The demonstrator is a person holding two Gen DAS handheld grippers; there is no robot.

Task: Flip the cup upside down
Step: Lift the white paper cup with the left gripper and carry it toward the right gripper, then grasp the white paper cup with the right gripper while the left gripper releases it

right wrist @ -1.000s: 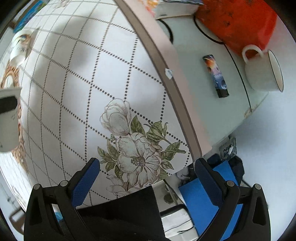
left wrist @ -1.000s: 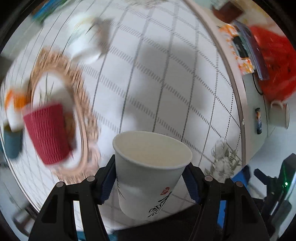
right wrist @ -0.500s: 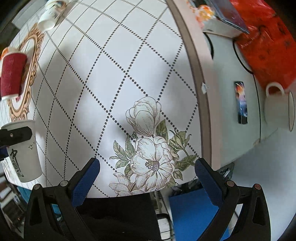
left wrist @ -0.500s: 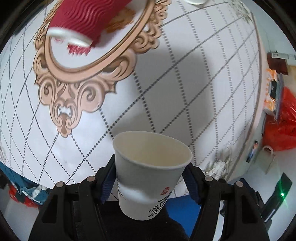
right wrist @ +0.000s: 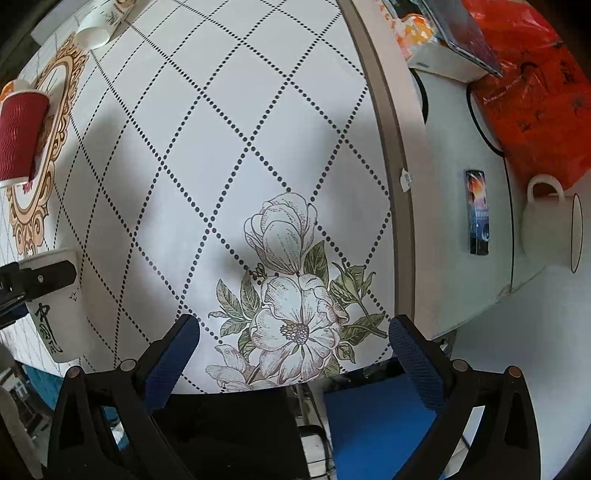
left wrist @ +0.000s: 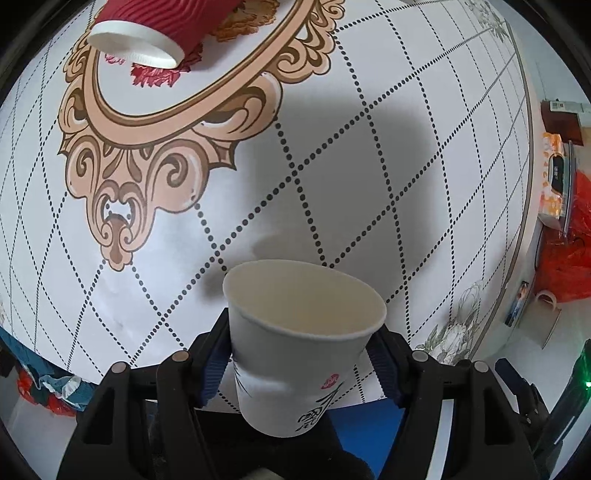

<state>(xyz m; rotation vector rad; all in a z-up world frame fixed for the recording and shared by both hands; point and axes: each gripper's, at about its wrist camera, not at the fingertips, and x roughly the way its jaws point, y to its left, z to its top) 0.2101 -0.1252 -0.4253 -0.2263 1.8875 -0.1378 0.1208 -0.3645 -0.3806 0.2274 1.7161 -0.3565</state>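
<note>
My left gripper [left wrist: 301, 363] is shut on a white paper cup [left wrist: 295, 354] with black brush writing, its walls dented by the pads. The cup's open mouth points toward the table from above. In the right wrist view the same cup [right wrist: 59, 314] appears at the far left, mouth toward the table, held by the left gripper [right wrist: 40, 277]. My right gripper [right wrist: 295, 354] is open and empty above the flower print near the table's front edge.
A red ribbed cup [left wrist: 162, 22] stands mouth down on the ornate gold frame print [left wrist: 166, 122]; it also shows in the right wrist view [right wrist: 20, 136]. Another white cup [right wrist: 99, 26] lies far back. A white mug [right wrist: 550, 229], orange bag [right wrist: 535, 92] and small dark box [right wrist: 478, 214] sit on a side table.
The left gripper rotated over the last second, turning the white cup's mouth toward the table, and has moved closer to the tablecloth. The right gripper shifted slightly and stays open.
</note>
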